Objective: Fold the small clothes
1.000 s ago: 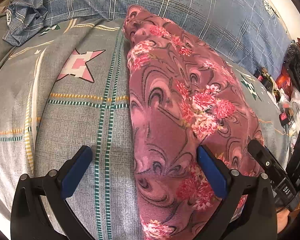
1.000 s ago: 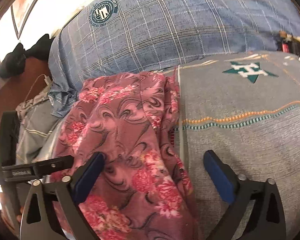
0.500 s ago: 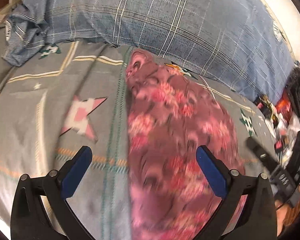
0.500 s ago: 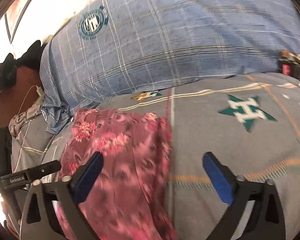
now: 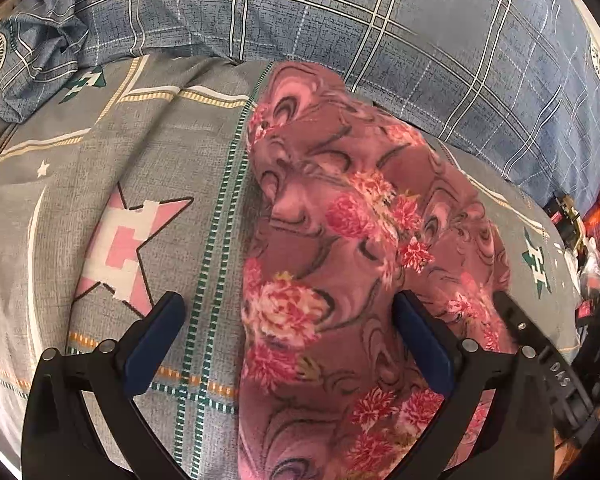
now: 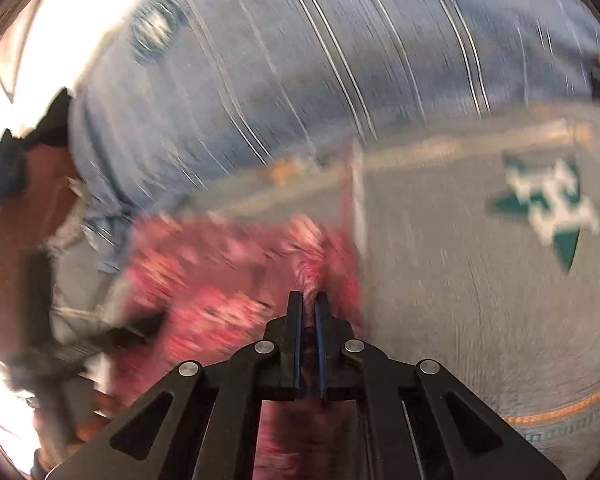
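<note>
A pink floral garment lies lengthwise on the bed, rumpled at its far end. My left gripper is open and straddles the garment's left edge: its right finger sits over the cloth, its left finger over bare sheet. The right wrist view is blurred by motion. There my right gripper is shut on a pinch of the garment at its right edge, with pink cloth showing between the blue pads. The right gripper's black body shows at the right of the left wrist view.
The bed has a grey sheet printed with stars. A blue plaid pillow runs along the far side. Small packets and clutter lie past the bed's right edge. The other gripper's handle shows at the left.
My right gripper went from wide open to shut on the garment's right edge. Both cameras pulled back along the bed, and the garment's far end has bunched up.
</note>
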Demonstrator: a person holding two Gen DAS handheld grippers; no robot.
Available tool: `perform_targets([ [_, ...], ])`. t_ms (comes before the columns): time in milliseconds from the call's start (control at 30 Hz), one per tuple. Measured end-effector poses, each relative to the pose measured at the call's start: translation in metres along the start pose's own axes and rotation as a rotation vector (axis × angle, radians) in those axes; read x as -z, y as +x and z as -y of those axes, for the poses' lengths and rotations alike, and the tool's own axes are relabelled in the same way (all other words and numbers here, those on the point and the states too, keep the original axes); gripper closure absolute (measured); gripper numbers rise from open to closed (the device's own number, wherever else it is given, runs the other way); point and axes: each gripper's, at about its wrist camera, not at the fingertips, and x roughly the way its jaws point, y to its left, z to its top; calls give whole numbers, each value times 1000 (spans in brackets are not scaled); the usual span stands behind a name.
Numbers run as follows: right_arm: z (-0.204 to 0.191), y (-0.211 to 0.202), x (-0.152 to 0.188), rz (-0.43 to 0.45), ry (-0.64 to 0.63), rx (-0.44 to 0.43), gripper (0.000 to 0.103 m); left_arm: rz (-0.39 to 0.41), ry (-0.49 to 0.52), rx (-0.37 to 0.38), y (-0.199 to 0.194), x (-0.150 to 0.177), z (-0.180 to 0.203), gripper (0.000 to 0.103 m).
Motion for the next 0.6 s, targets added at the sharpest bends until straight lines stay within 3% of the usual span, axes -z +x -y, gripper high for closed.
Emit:
perform_targets([
  [133, -5, -7, 1, 2, 10, 14, 91, 2, 1, 0, 1, 0, -1, 0],
  [367, -13, -39, 5, 24, 5, -14, 89, 5, 3, -17, -1, -1, 0, 0],
  [500, -15, -39, 17, -30, 0, -9, 70, 7, 3, -14, -15, 6, -4, 0],
  [567, -17, -40, 26, -45, -21, -6, 70, 20, 2, 11, -31, 16, -10, 0],
  [600, -18, -42, 30, -39, -38, -2, 75, 29, -2, 32, -38, 22, -14, 0],
])
